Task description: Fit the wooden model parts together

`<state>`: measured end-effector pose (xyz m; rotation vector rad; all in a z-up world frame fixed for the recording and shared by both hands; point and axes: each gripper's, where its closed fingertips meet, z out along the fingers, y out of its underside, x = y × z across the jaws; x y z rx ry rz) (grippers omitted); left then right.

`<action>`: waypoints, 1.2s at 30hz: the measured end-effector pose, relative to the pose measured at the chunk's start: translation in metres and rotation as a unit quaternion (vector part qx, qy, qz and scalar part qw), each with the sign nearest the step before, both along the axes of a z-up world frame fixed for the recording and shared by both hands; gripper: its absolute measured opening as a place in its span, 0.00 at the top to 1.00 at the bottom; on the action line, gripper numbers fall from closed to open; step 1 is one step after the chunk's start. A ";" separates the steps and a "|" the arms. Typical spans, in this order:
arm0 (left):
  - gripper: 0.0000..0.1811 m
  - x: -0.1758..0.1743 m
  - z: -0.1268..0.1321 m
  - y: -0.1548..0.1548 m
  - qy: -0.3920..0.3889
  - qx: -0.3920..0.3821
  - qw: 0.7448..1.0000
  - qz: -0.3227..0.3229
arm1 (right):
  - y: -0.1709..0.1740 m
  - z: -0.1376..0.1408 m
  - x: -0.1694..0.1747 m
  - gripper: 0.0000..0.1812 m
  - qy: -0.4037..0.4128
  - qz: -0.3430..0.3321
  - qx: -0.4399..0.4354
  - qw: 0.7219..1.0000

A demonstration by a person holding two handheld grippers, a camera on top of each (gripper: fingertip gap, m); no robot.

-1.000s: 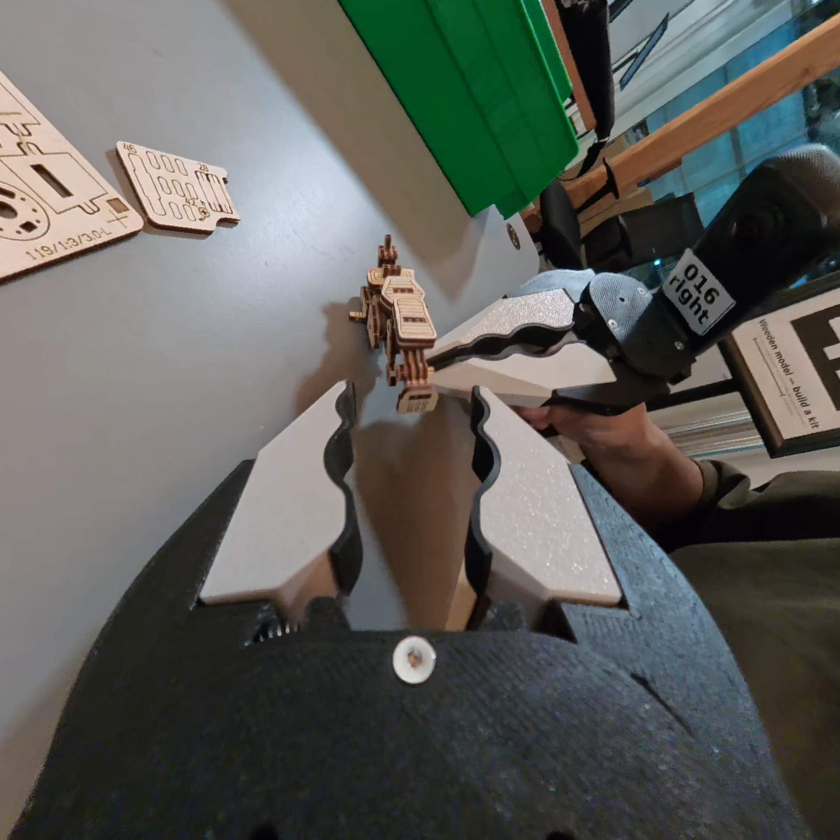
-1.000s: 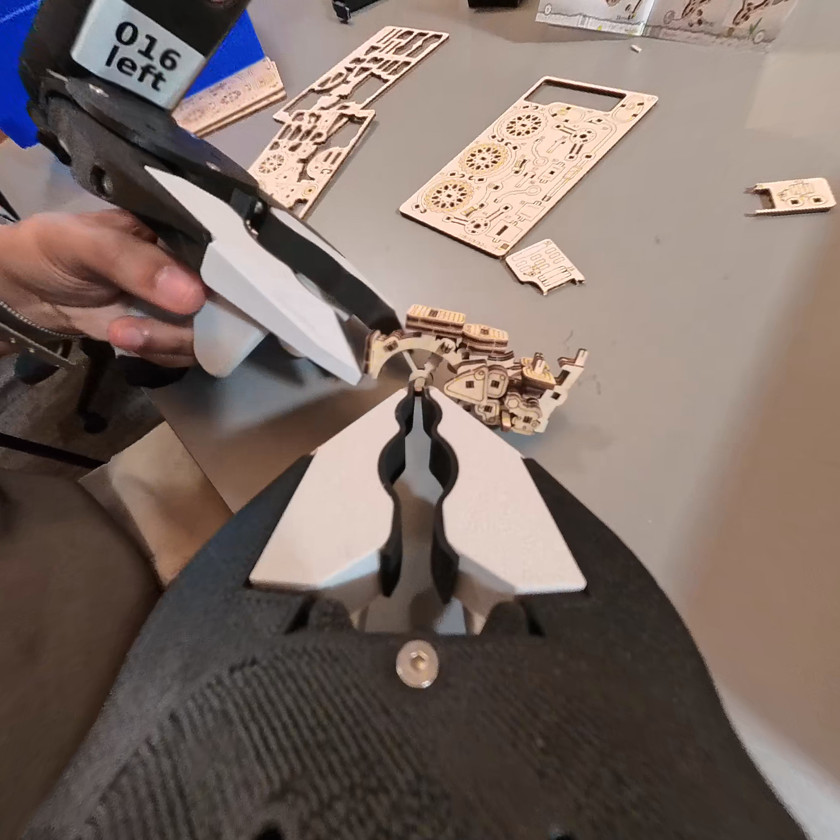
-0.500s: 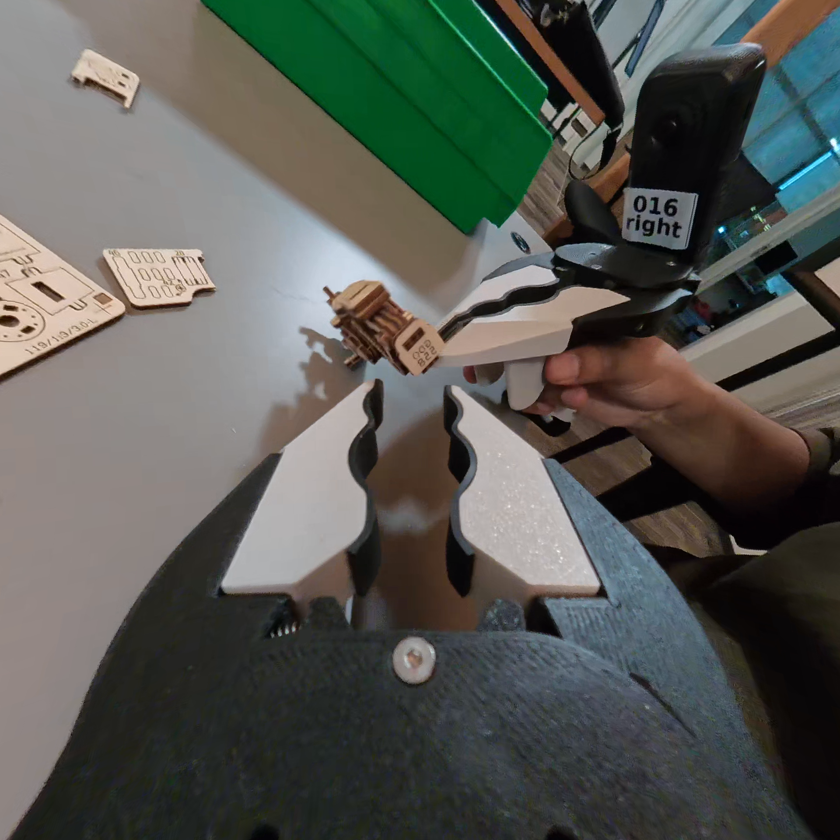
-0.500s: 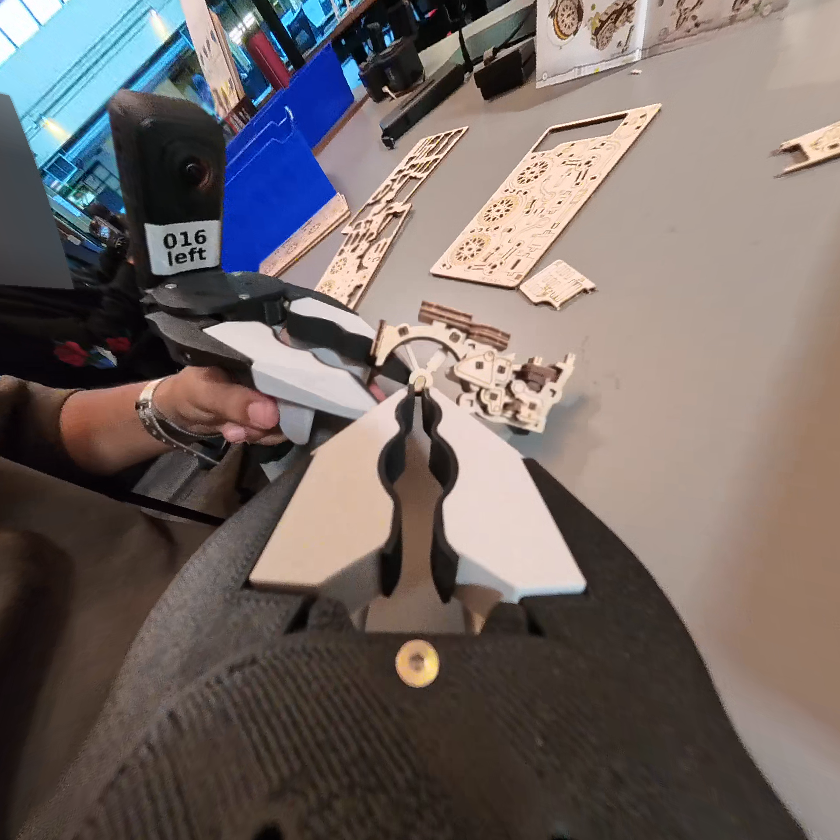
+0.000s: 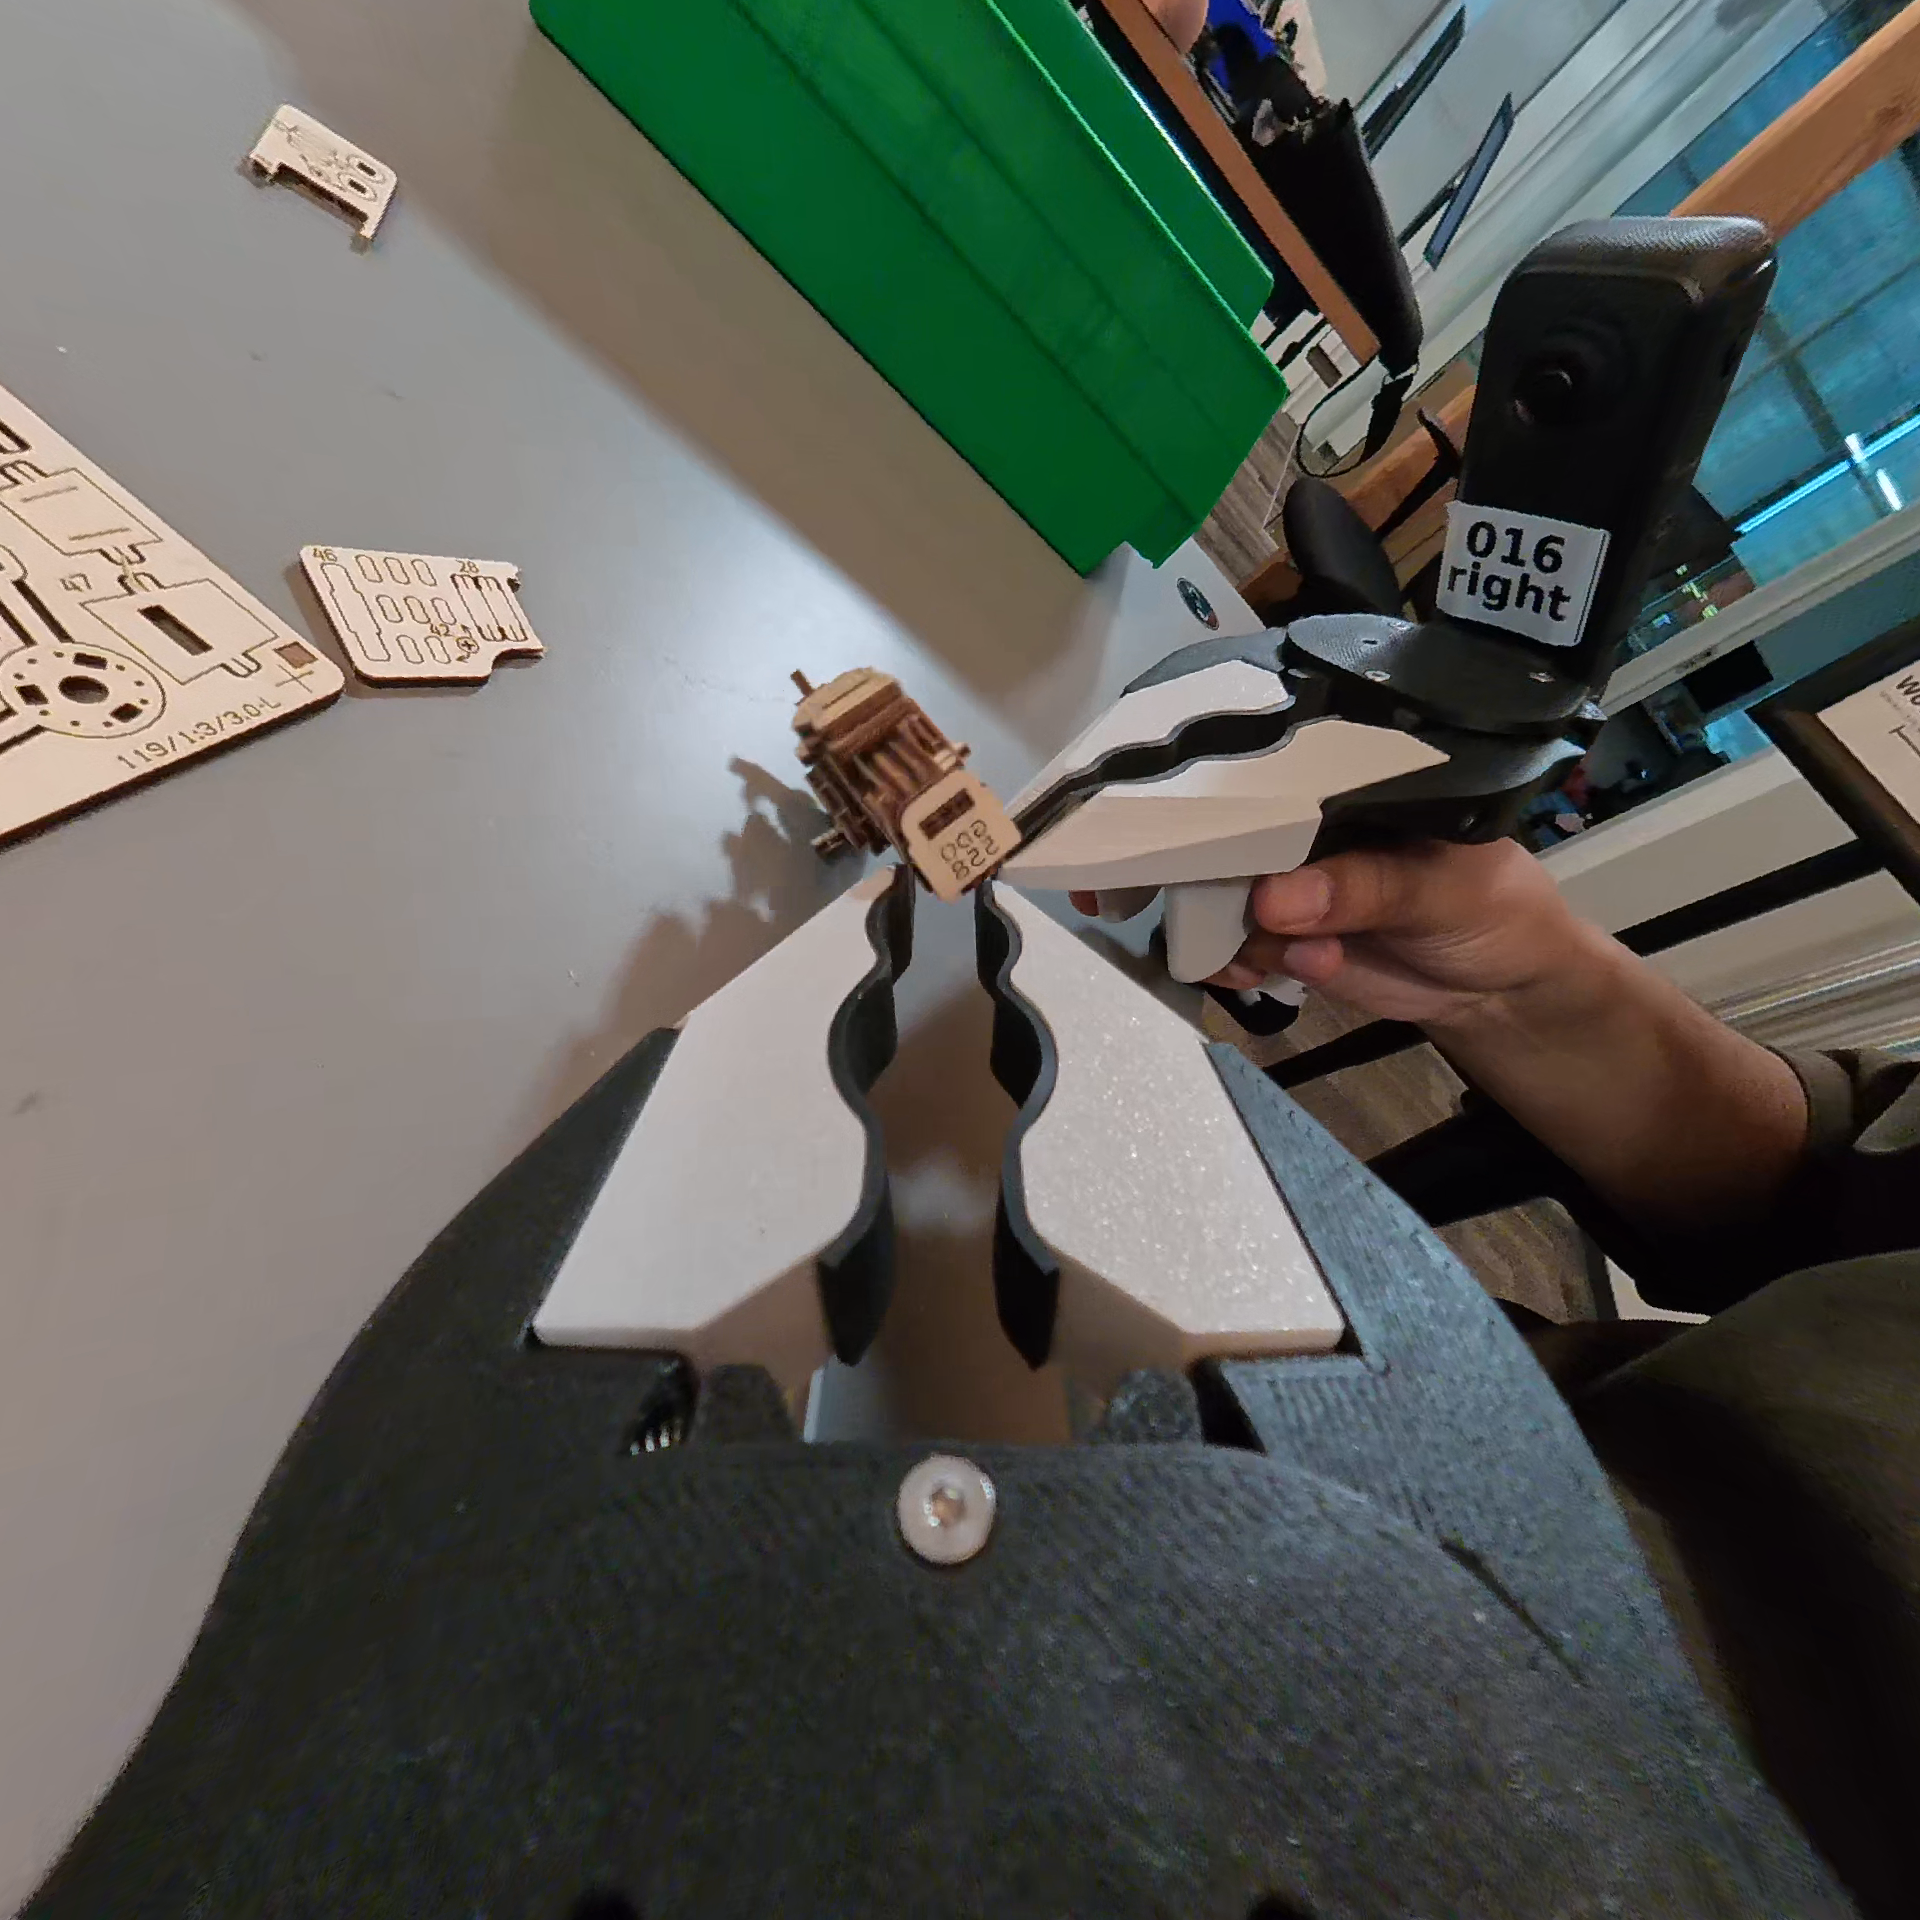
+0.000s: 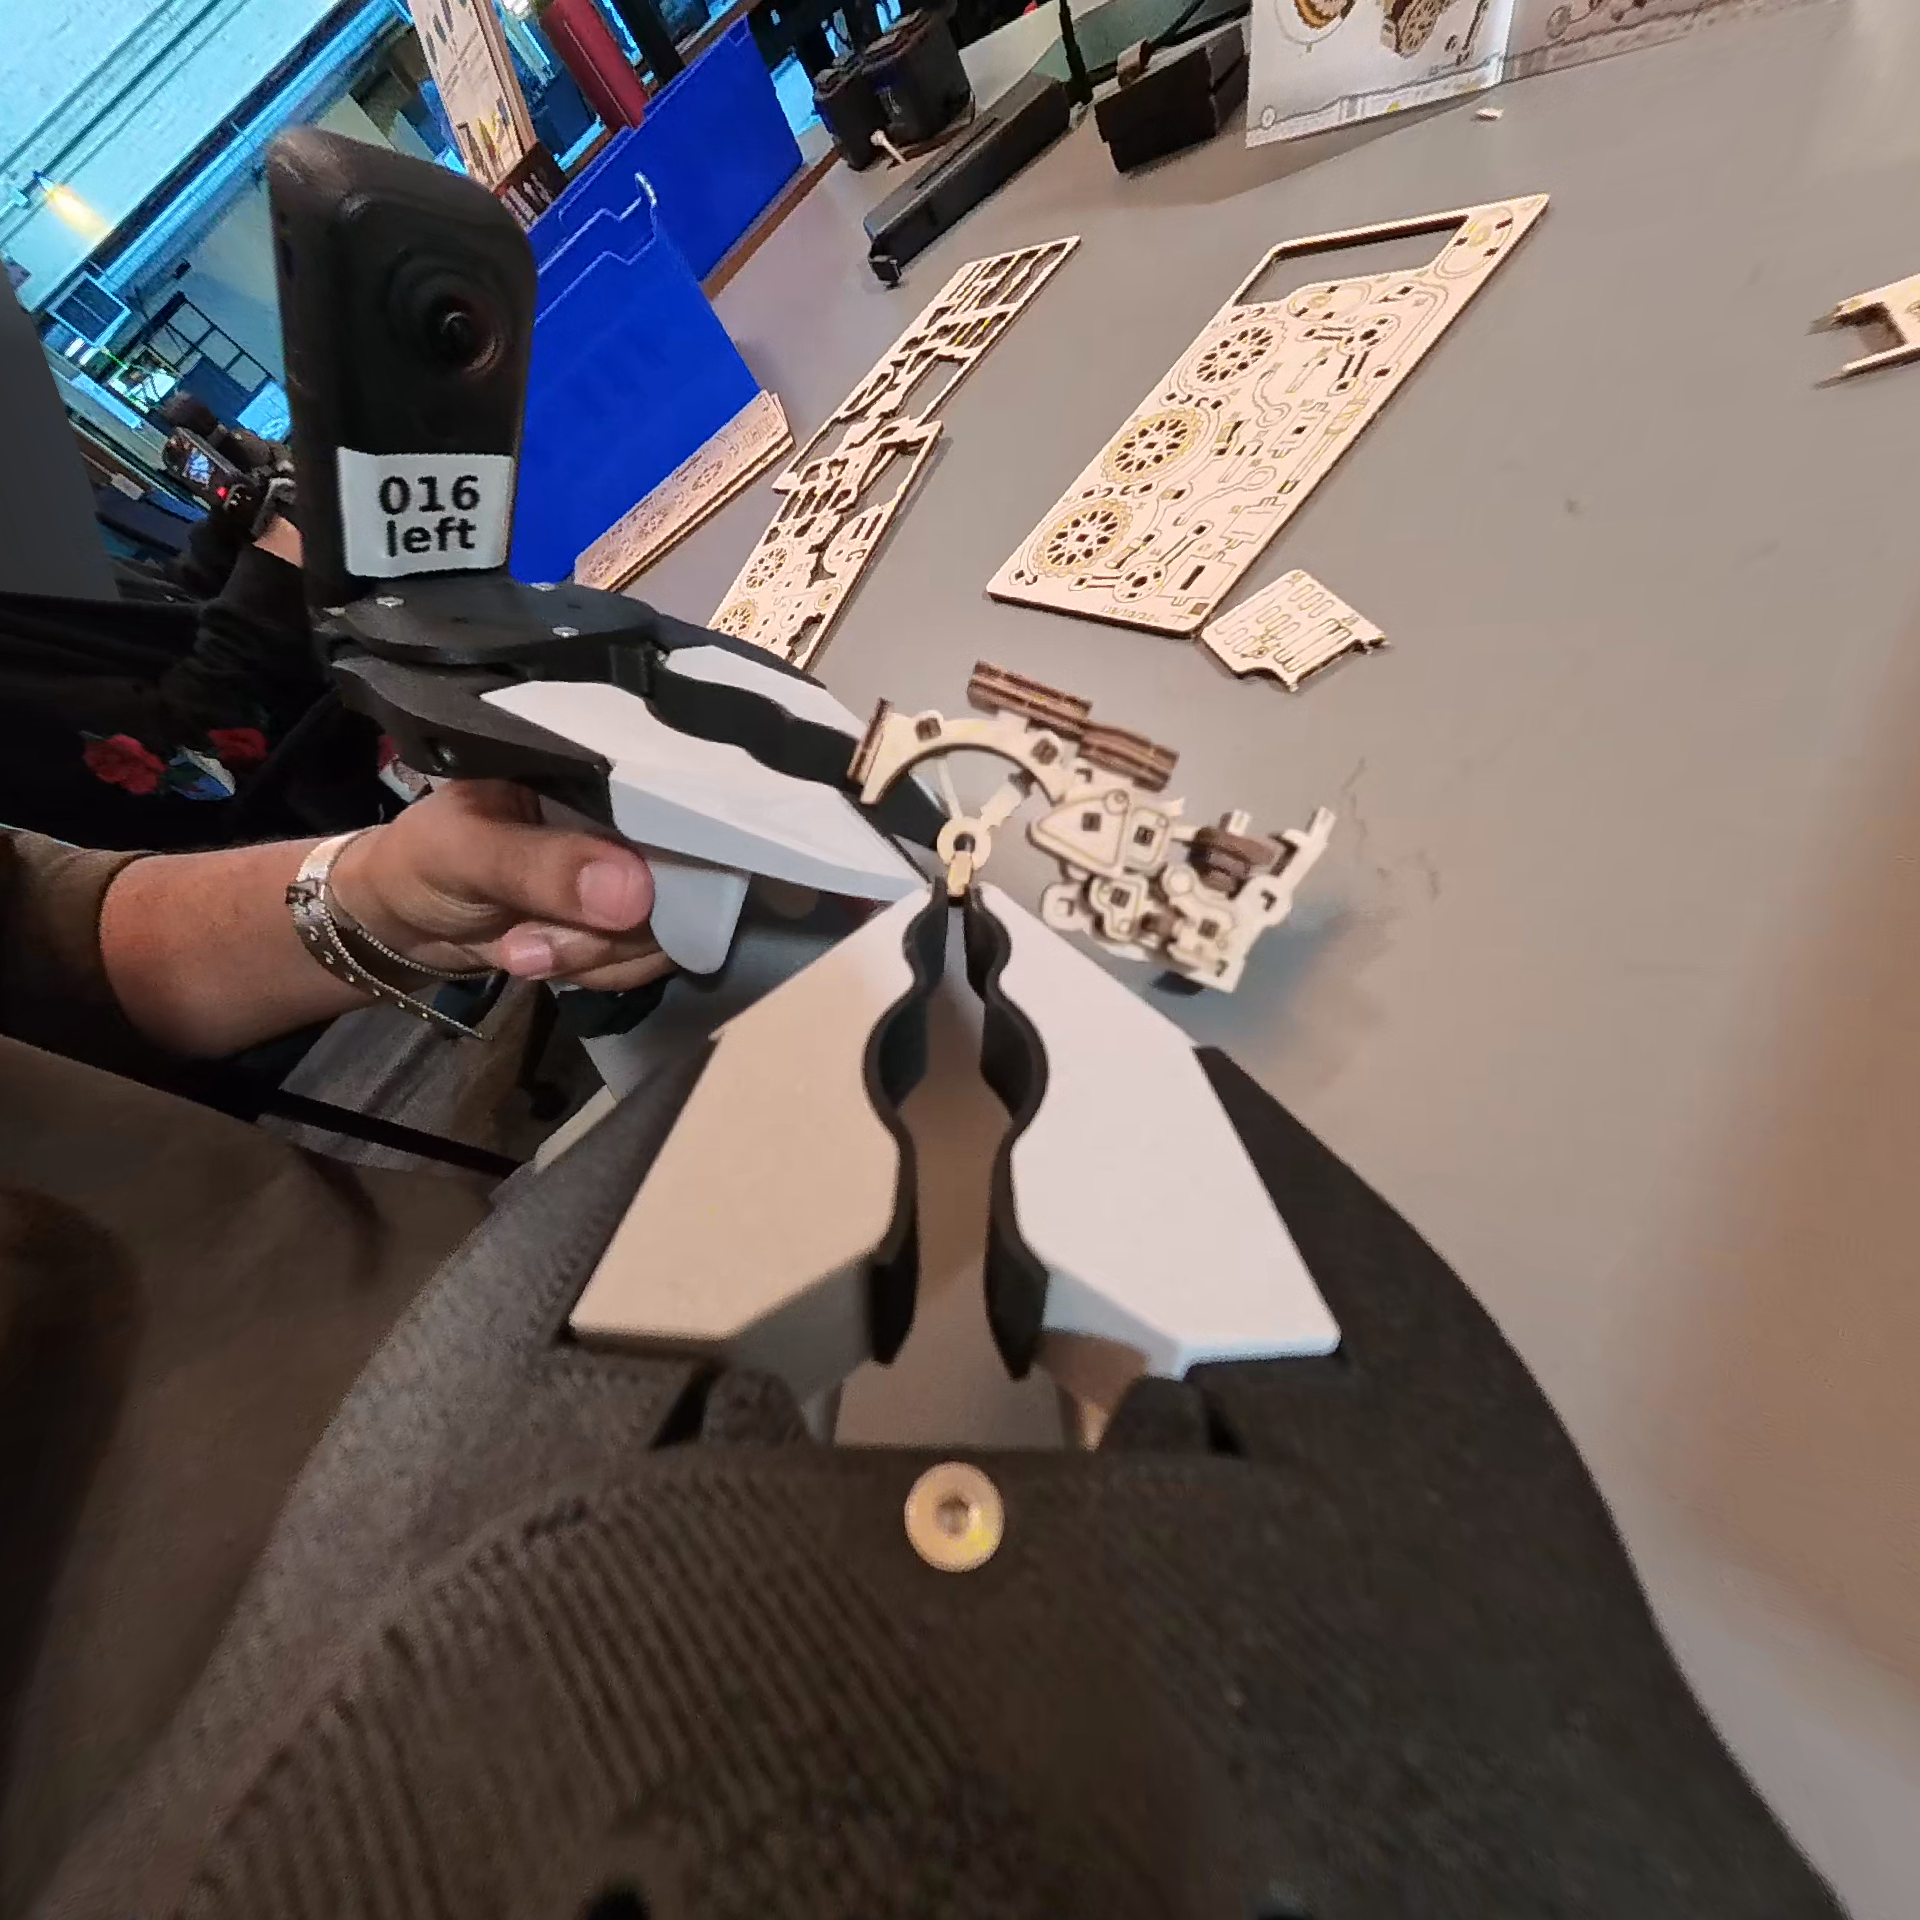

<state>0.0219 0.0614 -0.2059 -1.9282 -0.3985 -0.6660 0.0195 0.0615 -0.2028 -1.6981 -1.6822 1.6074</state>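
Jaws, right gripper [image 6: 954, 896]: pressed nearly together, pinching a small peg at the near end of the half-built pale plywood model [image 6: 1101, 831], which I hold clear above the grey tabletop [image 6: 1558, 727]. Jaws, left gripper [image 5: 940, 904]: spread a little, tips either side of the model's numbered end tab [image 5: 961, 840]; whether they touch it I cannot tell. Seen from my left wrist, the right gripper [image 5: 1023, 831] comes in from the model's right, tips meeting at that tab. Other stock, all beyond the model on the tabletop: a large laser-cut plywood sheet with gear outlines [image 6: 1268, 416], a small slotted plywood offcut [image 6: 1294, 629] just beside it, a partly emptied sheet [image 6: 883, 436] to its left. A green plastic bin [image 5: 935, 239] lies behind the model in the left wrist view. Handling note, my judgement: very light, stiff, brittle; thin arcs and pegs would snap under a hard squeeze. I would grip flat plates or the stacked block, never the curved arch.
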 end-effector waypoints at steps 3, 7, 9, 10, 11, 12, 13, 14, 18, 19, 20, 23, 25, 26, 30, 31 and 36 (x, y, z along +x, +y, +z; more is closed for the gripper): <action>0.95 -0.001 0.000 0.000 -0.003 0.002 1.000 0.002 | -0.002 0.000 0.000 1.00 0.000 0.002 0.004 1.000; 0.99 -0.003 -0.001 0.000 -0.005 -0.002 1.000 0.009 | -0.002 0.000 0.000 1.00 0.001 0.003 0.000 1.000; 0.99 -0.004 -0.001 0.000 -0.005 -0.003 1.000 0.010 | -0.002 0.001 0.000 1.00 0.003 0.001 0.000 1.000; 0.99 -0.004 -0.001 0.000 -0.004 -0.003 1.000 0.010 | -0.002 0.001 0.000 1.00 0.003 0.001 0.001 1.000; 0.99 -0.004 -0.001 0.000 -0.003 -0.004 1.000 0.011 | -0.002 0.001 0.000 1.00 0.003 0.001 0.003 1.000; 0.99 -0.004 -0.001 0.000 -0.003 -0.004 1.000 0.011 | -0.002 0.001 -0.001 1.00 0.004 0.000 0.004 1.000; 0.99 -0.004 -0.002 0.000 -0.002 -0.005 1.000 0.012 | -0.002 0.001 -0.001 1.00 0.005 0.000 0.006 1.000; 0.99 -0.004 -0.002 0.000 -0.002 -0.006 1.000 0.012 | -0.002 0.002 -0.001 1.00 0.006 -0.001 0.006 1.000; 1.00 -0.005 -0.003 0.000 -0.001 -0.008 1.000 0.016 | -0.003 0.003 -0.001 1.00 0.009 -0.002 0.016 1.000; 1.00 -0.005 -0.003 0.000 -0.001 -0.008 1.000 0.016 | -0.003 0.002 -0.001 1.00 0.009 -0.003 0.025 1.000; 1.00 -0.005 -0.003 0.000 0.000 -0.009 1.000 0.017 | -0.003 0.002 -0.001 1.00 0.010 -0.004 0.033 0.999; 1.00 -0.004 -0.002 0.000 0.007 -0.008 1.000 0.016 | -0.003 0.003 -0.002 1.00 0.013 -0.007 0.057 0.998; 1.00 -0.004 -0.002 0.000 0.019 -0.010 1.000 0.018 | -0.003 0.002 -0.002 1.00 0.013 -0.008 0.076 0.997; 1.00 -0.004 -0.002 0.000 0.023 -0.010 1.000 0.018 | -0.003 0.002 -0.001 1.00 0.013 -0.008 0.086 0.996; 1.00 -0.002 -0.001 0.001 0.035 -0.009 0.999 0.017 | -0.003 0.003 0.000 1.00 0.016 -0.008 0.121 0.992; 1.00 -0.002 -0.001 0.001 0.037 -0.009 0.999 0.016 | -0.003 0.004 0.000 1.00 0.017 -0.007 0.133 0.991; 1.00 0.000 0.000 0.001 0.049 -0.008 0.999 0.012 | -0.002 0.004 0.002 1.00 0.024 -0.001 0.203 0.979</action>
